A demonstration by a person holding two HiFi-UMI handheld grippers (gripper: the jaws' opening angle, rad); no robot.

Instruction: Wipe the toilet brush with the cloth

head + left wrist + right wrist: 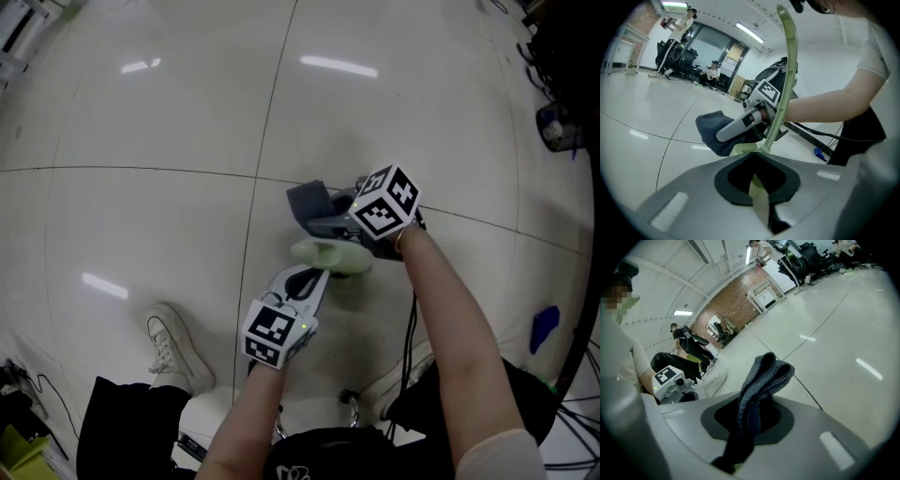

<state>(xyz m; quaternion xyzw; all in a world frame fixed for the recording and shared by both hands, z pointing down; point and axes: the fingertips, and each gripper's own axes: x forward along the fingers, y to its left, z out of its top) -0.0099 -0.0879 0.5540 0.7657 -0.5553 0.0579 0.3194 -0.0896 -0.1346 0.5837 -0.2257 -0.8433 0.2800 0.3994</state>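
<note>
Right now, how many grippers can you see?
2. The left gripper, nearer the person, grips the brush; the right gripper, just beyond it, grips the cloth. No others show.

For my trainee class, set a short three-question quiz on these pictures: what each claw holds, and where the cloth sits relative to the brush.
1. True or false: the left claw is shut on the pale green toilet brush.
2. Multiple choice: what does the right claw hold? A) a yellow sponge B) a dark blue-grey cloth C) nothing at all
3. Fill in: in the left gripper view, the cloth shows to the ___ of the brush's handle.

Key: 1 true. 2 B. 3 left.
</note>
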